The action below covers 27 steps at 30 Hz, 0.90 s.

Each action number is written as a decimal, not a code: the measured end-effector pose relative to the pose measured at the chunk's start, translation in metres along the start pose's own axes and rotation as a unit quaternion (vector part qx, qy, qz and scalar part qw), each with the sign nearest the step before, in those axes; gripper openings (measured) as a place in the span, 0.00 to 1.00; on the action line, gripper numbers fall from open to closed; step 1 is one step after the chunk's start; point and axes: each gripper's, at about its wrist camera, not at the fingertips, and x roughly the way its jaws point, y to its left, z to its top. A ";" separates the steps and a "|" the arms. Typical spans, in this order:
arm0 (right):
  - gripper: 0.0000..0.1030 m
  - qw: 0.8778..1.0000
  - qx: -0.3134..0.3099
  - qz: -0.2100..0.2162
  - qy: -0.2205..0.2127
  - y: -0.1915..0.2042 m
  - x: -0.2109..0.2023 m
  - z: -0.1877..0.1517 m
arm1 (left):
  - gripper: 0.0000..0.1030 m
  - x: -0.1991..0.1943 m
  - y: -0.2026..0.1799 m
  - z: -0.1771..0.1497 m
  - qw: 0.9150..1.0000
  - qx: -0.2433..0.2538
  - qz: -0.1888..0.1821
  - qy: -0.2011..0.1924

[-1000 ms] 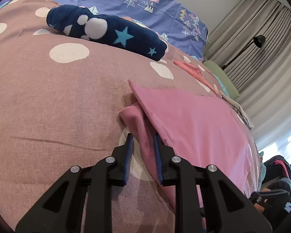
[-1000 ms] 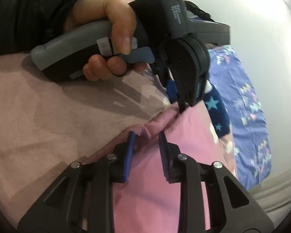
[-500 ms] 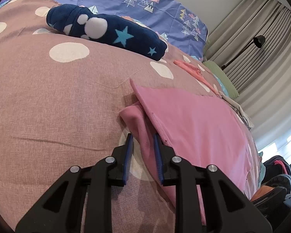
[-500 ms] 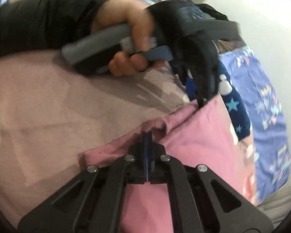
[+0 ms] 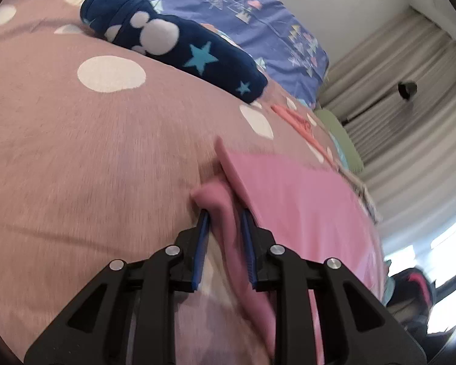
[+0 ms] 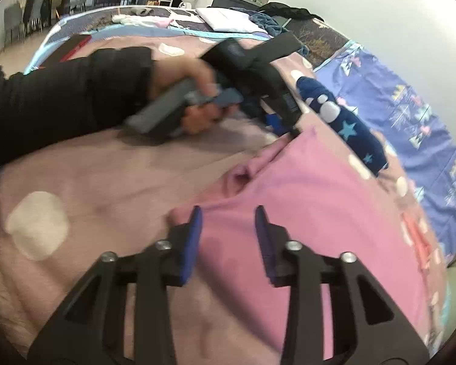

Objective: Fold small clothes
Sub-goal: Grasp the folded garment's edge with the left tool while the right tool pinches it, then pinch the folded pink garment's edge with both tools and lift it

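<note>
With my left gripper (image 5: 223, 225) loosely straddling the pink garment (image 5: 304, 206) fold at 12 o'clock and my right gripper (image 6: 228, 222) open, the fold may slip.

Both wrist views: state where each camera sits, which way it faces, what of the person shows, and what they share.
Left wrist: on the left tool, low over the bed, facing the purple headboard-end bedding and curtains; its fingers straddle a fold of the pink garment; no body visible.
Right wrist: on the right tool, open above the garment, facing the person's left hand and the room beyond.
Shared: pink garment, navy star cloth, polka-dot duvet.
</note>
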 end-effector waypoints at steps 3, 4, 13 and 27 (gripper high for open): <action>0.45 1.000 0.006 0.002 0.024 0.015 0.009 -0.008 | 0.04 0.009 0.003 0.014 1.000 -0.025 -0.003 -0.004; 0.45 1.000 0.003 -0.003 0.031 0.017 0.016 -0.011 | 0.04 0.009 0.004 0.016 1.000 -0.029 -0.002 -0.011; 0.06 0.998 -0.019 -0.048 0.020 0.037 0.027 -0.012 | 0.00 -0.031 0.023 0.016 0.989 -0.069 0.031 -0.124; 0.42 0.998 0.039 -0.034 0.037 0.025 0.012 -0.020 | 0.56 -0.008 -0.029 -0.022 0.999 0.039 0.014 0.010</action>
